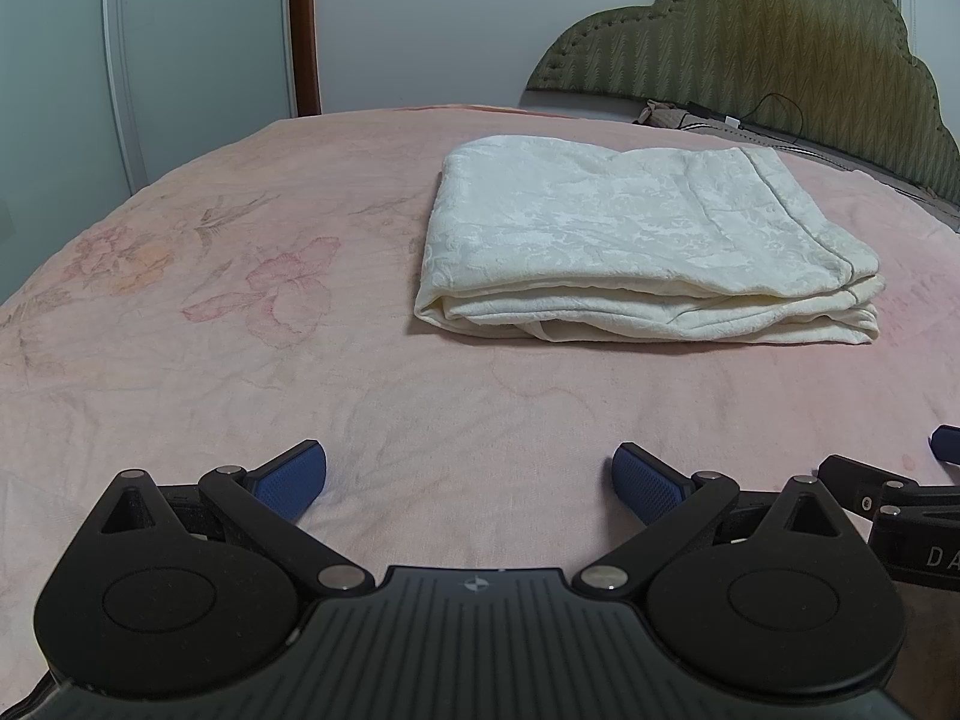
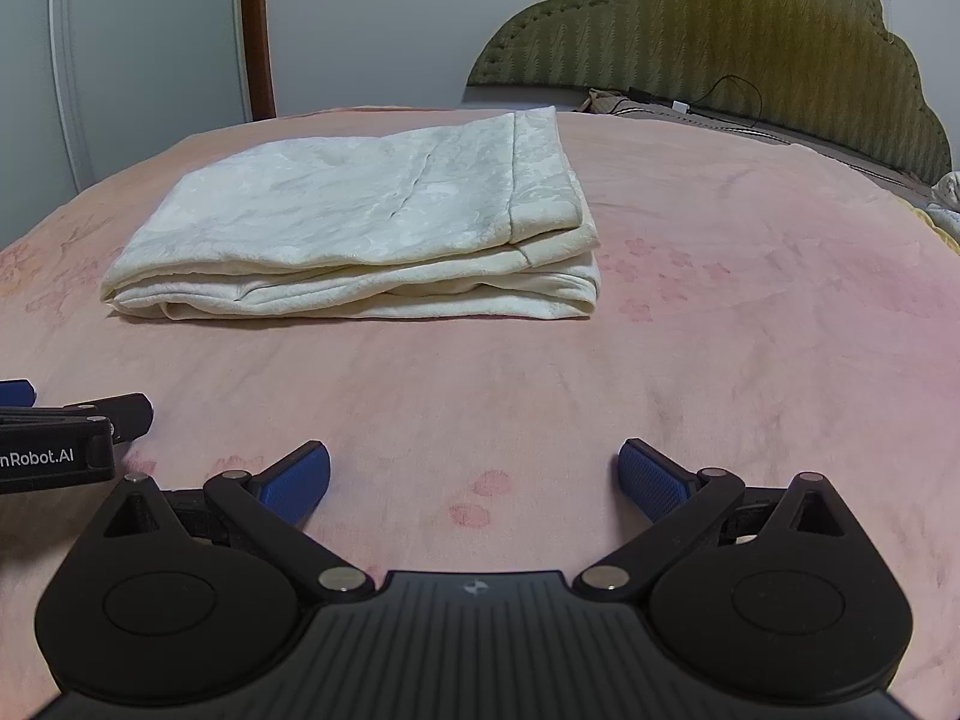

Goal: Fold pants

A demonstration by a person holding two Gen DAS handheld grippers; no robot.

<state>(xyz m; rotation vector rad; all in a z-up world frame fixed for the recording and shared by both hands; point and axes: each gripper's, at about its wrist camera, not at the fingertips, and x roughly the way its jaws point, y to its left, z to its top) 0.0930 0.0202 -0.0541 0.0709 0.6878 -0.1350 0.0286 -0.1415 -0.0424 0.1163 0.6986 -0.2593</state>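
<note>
- Cream pants point(image 1: 648, 246), folded into a neat layered rectangle, lie flat on a pink floral bedspread point(image 1: 240, 360).
- Left gripper point(image 1: 470, 480): blue-padded fingers spread wide apart, holding nothing; the pants lie ahead and slightly right, well apart.
- Right gripper point(image 2: 474, 477): fingers likewise spread, holding nothing; the pants lie ahead and to its left.
- Olive padded headboard point(image 2: 720, 36) stands beyond.

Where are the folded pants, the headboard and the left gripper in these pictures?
folded pants point(image 1: 630, 222), left wrist view, on the top layer.
headboard point(image 2: 750, 42), right wrist view, on its padded front.
left gripper point(image 1: 469, 483), left wrist view, midway between its open blue fingertips.
</note>
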